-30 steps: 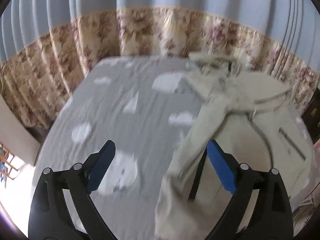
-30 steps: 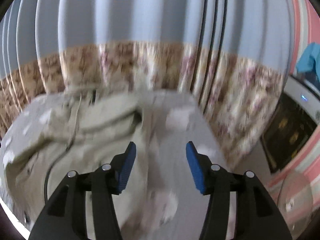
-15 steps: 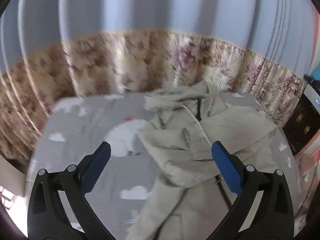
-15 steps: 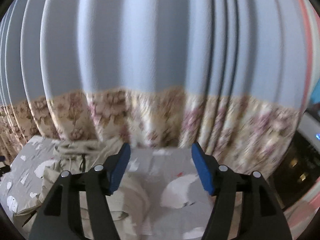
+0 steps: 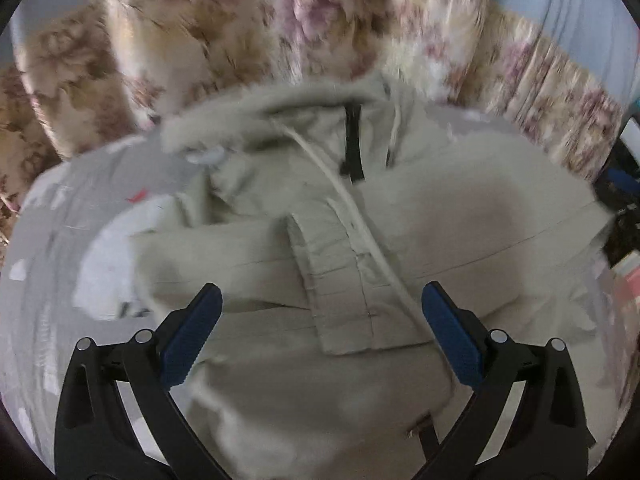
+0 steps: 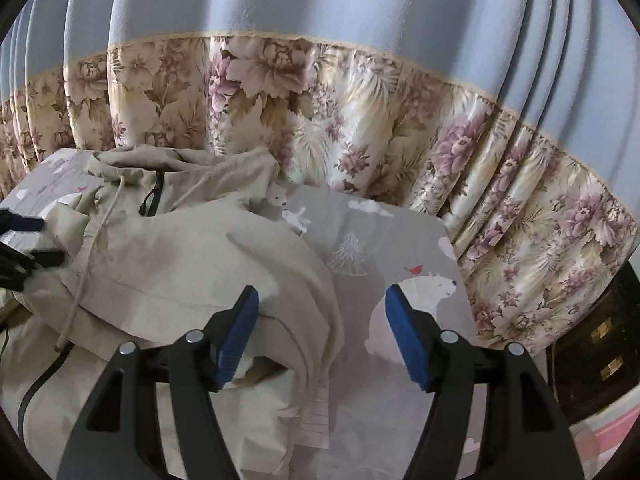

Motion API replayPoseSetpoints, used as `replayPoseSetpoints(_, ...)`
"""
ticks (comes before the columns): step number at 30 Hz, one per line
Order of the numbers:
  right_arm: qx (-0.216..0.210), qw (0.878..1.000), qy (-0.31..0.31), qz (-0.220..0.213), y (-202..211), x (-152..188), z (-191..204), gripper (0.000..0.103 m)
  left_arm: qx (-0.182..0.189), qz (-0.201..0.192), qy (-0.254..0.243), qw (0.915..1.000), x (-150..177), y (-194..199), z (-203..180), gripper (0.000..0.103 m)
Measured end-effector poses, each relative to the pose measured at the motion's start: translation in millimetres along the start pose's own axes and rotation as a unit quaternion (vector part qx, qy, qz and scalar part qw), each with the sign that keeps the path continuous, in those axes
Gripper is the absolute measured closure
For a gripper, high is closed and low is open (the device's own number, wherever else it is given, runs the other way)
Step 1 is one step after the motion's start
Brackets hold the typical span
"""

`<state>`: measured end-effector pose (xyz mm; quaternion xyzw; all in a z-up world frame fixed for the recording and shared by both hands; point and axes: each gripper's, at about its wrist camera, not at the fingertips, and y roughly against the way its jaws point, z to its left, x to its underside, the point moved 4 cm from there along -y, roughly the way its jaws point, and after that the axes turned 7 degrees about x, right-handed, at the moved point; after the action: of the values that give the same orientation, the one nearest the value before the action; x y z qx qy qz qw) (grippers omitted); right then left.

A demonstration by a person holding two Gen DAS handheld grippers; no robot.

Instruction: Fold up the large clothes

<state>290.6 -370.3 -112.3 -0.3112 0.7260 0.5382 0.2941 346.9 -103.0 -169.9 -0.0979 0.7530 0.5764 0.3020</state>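
Lying rumpled on the grey animal-print bedsheet [image 6: 400,240], the beige drawstring jacket [image 5: 320,240] fills mid-frame; left tongs [image 5: 320,312] gape wide, right tongs [image 6: 322,320], just widened, empty.

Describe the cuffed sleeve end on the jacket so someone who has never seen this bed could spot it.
On the grey printed bedsheet lies a beige hooded jacket, its hood towards the floral curtain. Across its chest a sleeve is folded in, ending in a flat, ribbed cuff. A pale drawcord runs along it, unlike the plain fabric around it.
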Motion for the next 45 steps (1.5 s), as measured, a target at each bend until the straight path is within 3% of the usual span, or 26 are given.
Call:
replayPoseSetpoints(4,-0.001,1.000,-0.002,0.005,-7.5,0.7,3.6,0.036,-0.001,0.032,0.008,0.9995,3.5,-34.7,-4.1,0.015)
replayPoseSetpoints(5,-0.001,1.000,-0.002,0.005,-7.9,-0.1,4.7,0.036,0.005,0.027,0.008,0.9996,4.1,-36.1,-6.2,0.031)
replayPoseSetpoints(6,-0.002,1.000,-0.002,0.006,-7.9,-0.4,5.5,0.036,0.016,0.020,0.000,0.9997,3.6,-34.3,-11.0,0.055)
replayPoseSetpoints(7,-0.005,1.000,-0.001,0.008,-7.5,-0.8,6.7,0.036,0.014,0.013,-0.005,0.9998,2.6,-30.9,-13.0,0.063)
replayPoseSetpoints(8,-0.008,1.000,0.000,0.008,-7.6,-1.5,8.1,0.036,0.013,0.002,-0.008,0.9999,0.4,-23.6,-13.3,0.081)
replayPoseSetpoints(12,-0.033,0.999,0.002,0.009,-0.2,-1.4,16.8,0.036,0.040,-0.024,0.005,0.9989,-6.5,13.7,10.8,0.087)
replayPoseSetpoints(15,-0.042,0.999,0.011,0.013,3.5,1.7,26.1,0.036,0.008,-0.025,-0.001,0.9997,5.1,38.7,41.4,0.088)
replayPoseSetpoints(18,-0.046,0.999,0.008,0.027,-2.8,4.0,32.4,0.036,-0.008,0.007,-0.005,0.9999,21.6,43.0,65.3,0.087)
replayPoseSetpoints(21,-0.070,0.994,0.010,0.080,-31.7,16.4,48.8,0.036,-0.017,0.009,0.002,0.9998,28.3,33.2,79.0,0.076)
replayPoseSetpoints(24,-0.047,0.991,0.046,0.115,-60.6,36.1,64.3,0.036,-0.021,0.007,0.009,0.9997,31.4,23.4,89.6,0.072)
replayPoseSetpoints(28,-0.031,0.993,0.040,0.103,-58.1,34.8,61.2,0.028,-0.038,0.000,-0.013,0.9992,35.1,21.3,90.3,0.067)
replayPoseSetpoints(31,-0.028,0.998,0.026,0.052,-22.5,18.5,46.6,0.028,-0.048,-0.009,-0.001,0.9988,37.2,36.7,98.2,0.066)
replayPoseSetpoints(36,-0.056,0.998,-0.012,0.029,15.7,16.0,21.8,0.026,-0.083,-0.038,0.020,0.9956,49.1,83.5,118.0,0.024)
replayPoseSetpoints(41,-0.071,0.995,-0.007,0.074,7.3,45.8,34.6,0.026,-0.044,-0.037,0.022,0.9981,75.3,107.2,106.2,0.016)
replayPoseSetpoints(45,-0.064,0.993,0.005,0.103,3.3,73.5,47.6,0.026,-0.028,-0.019,-0.015,0.9993,100.0,105.0,76.4,0.015)
